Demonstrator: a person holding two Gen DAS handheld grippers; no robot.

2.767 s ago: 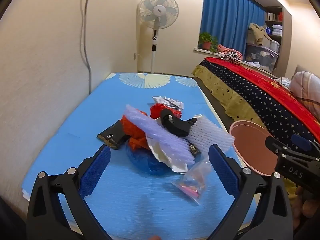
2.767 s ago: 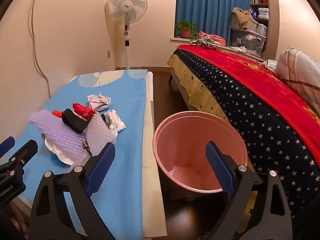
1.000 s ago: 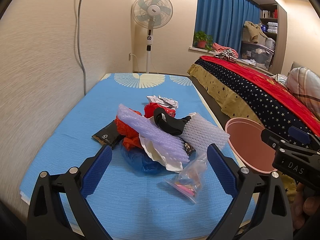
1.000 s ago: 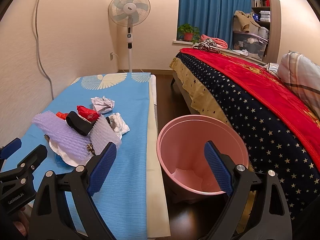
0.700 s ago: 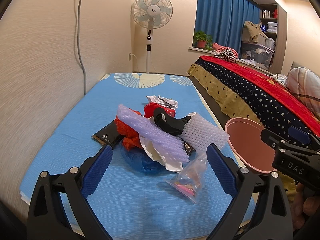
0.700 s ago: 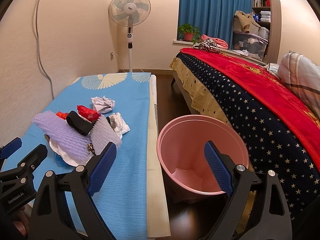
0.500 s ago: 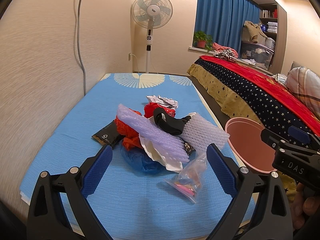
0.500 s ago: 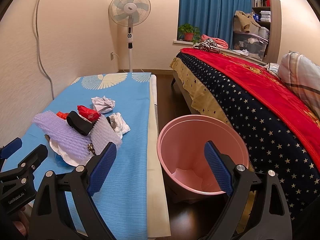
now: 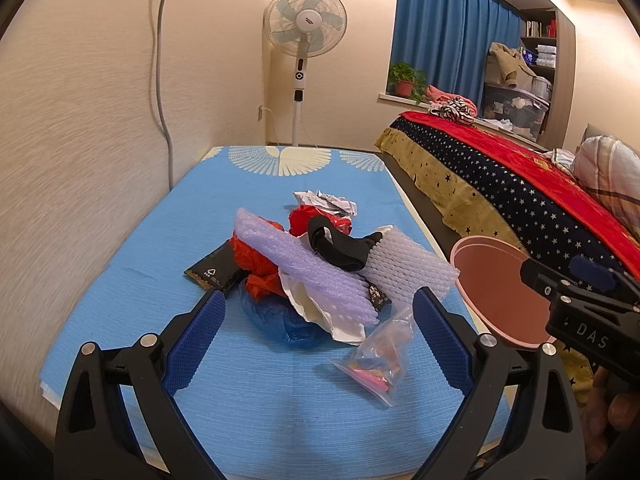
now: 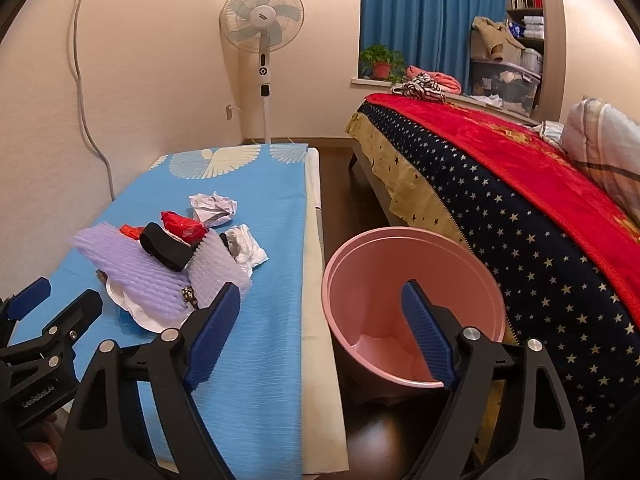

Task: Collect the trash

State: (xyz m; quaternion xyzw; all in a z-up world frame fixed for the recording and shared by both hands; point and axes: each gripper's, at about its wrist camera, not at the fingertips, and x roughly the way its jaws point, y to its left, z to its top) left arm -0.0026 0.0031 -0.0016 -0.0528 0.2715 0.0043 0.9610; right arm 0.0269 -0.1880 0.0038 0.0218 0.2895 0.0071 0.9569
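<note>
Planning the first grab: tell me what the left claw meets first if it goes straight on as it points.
Probably the clear plastic bag, nearest the open left claw, with the blue wad close behind; depth is uncertain.

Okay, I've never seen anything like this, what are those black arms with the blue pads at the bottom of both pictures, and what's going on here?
Those are two hand-held grippers, not a robot: a person carries one in each hand, and each has a camera looking forward along its two fingers.

The left camera sees the left hand-held gripper, open and empty, aimed at a pile of trash on a blue mat: purple foam netting, white foam netting, red plastic, crumpled paper and a small clear bag nearest.

The right camera sees the right hand-held gripper over a pink bin on the floor beside the mat. Its jaws are closing with nothing between them.

Nothing is held yet.
</note>
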